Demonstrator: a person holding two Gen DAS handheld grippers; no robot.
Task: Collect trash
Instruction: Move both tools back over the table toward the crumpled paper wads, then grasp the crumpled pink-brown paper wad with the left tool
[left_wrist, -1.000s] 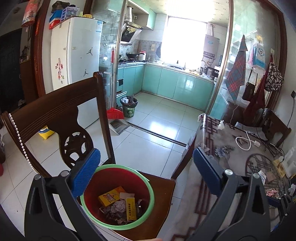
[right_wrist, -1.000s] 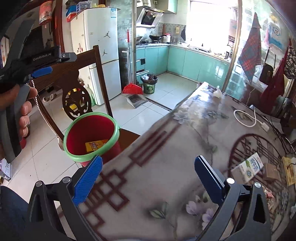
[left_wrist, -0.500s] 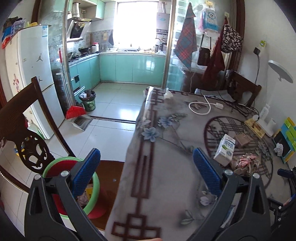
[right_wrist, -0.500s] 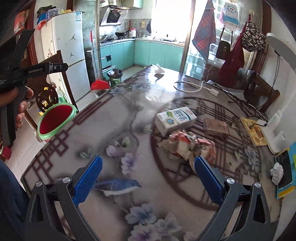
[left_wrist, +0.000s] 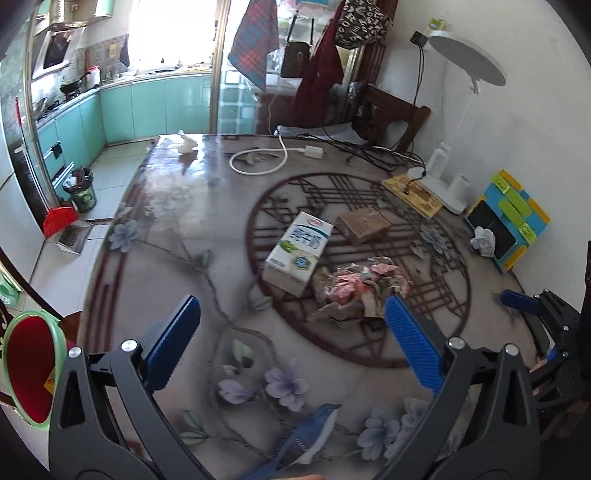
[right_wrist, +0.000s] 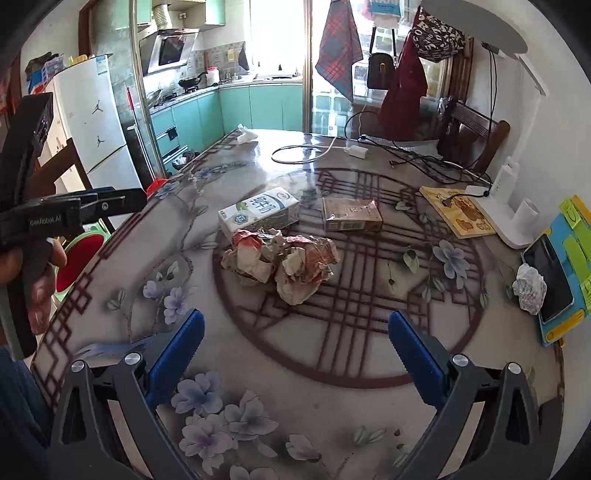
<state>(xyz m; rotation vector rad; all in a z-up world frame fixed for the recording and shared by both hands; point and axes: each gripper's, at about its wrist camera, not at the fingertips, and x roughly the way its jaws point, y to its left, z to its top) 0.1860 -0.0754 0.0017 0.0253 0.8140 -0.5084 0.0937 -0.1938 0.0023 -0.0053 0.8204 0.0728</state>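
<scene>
Trash: crumpled red-and-tan paper wad (right_wrist: 282, 260) beside white-green milk carton (right_wrist: 258, 214) on my table.
Left tongs (left_wrist: 291, 345): spread, empty.
Right tongs (right_wrist: 295, 356): spread, empty.

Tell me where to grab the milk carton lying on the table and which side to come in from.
Grip the milk carton across its two long side faces, near the middle. It lies flat on a broad face, so coming down from above probably works best. The crumpled wrapper crowds its near side, so keep the right gripper fingers clear of that; both jaws are open.
</scene>
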